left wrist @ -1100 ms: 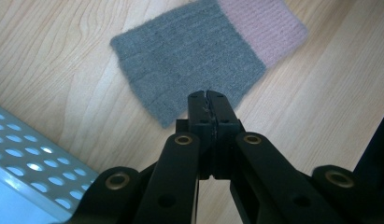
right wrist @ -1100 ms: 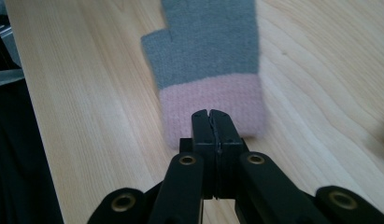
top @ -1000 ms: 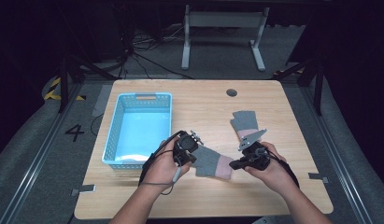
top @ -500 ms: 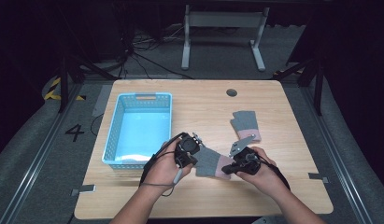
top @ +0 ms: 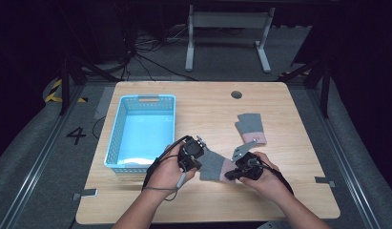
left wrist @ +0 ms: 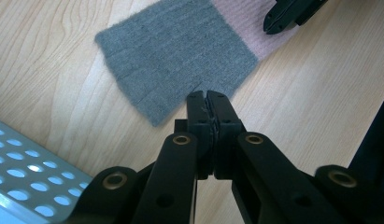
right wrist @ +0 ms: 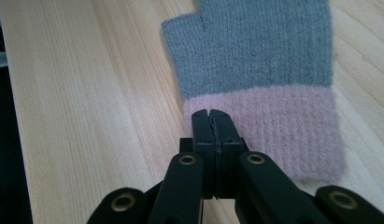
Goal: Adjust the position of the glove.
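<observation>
A grey fingerless glove (top: 213,164) with a pink cuff lies flat on the wooden table (top: 193,205), between my two grippers. My left gripper (top: 201,164) is shut, its tips (left wrist: 208,95) at the edge of the glove's (left wrist: 180,51) grey finger end; no fabric shows between the jaws. My right gripper (top: 231,173) is shut too, its tips (right wrist: 211,114) resting on the near edge of the pink cuff of the glove (right wrist: 259,60). In the left gripper view the right gripper (left wrist: 292,14) sits over the pink cuff. A second matching glove (top: 251,128) lies farther back to the right.
A light blue perforated basket (top: 116,138) stands on the left half of the table, close behind my left hand. A round cable hole (top: 236,94) is near the far edge. Dark floor with cables and a stand lies beyond.
My right gripper has come down and moved left onto the near glove's pink cuff. The left gripper and both gloves have stayed where they were.
</observation>
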`<state>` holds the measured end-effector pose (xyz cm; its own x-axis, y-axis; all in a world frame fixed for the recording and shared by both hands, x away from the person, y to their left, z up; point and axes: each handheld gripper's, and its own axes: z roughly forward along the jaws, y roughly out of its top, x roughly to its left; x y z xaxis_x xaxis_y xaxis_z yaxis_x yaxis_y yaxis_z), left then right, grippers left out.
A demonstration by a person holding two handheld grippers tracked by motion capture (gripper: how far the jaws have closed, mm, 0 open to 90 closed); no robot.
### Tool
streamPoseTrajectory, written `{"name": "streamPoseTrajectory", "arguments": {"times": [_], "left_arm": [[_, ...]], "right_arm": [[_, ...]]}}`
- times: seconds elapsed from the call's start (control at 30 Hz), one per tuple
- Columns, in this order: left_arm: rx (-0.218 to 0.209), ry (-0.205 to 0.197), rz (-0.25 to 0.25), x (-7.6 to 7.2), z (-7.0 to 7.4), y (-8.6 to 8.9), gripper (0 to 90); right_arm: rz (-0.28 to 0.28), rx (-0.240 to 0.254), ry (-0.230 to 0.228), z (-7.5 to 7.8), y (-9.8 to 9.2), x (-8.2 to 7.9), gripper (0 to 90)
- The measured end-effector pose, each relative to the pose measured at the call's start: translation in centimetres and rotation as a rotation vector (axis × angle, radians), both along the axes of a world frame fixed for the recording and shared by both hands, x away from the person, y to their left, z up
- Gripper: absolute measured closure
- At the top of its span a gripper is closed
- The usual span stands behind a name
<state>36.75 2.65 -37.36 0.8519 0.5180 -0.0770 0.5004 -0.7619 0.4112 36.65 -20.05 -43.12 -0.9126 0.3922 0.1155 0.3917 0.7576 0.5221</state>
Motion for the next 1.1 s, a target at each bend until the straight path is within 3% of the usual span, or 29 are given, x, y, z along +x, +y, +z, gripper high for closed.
{"name": "streamPoseTrajectory", "arguments": {"times": [0.37,1.1], "left_arm": [[-0.017,-0.004,0.005,0.1,0.1,0.3,86.7],[-0.012,0.001,-0.004,0.2,0.1,0.2,85.8]], "right_arm": [[-0.012,0.008,0.018,-0.2,-0.2,0.2,90.0],[-0.062,-0.004,0.037,0.0,-1.8,0.8,90.0]]}}
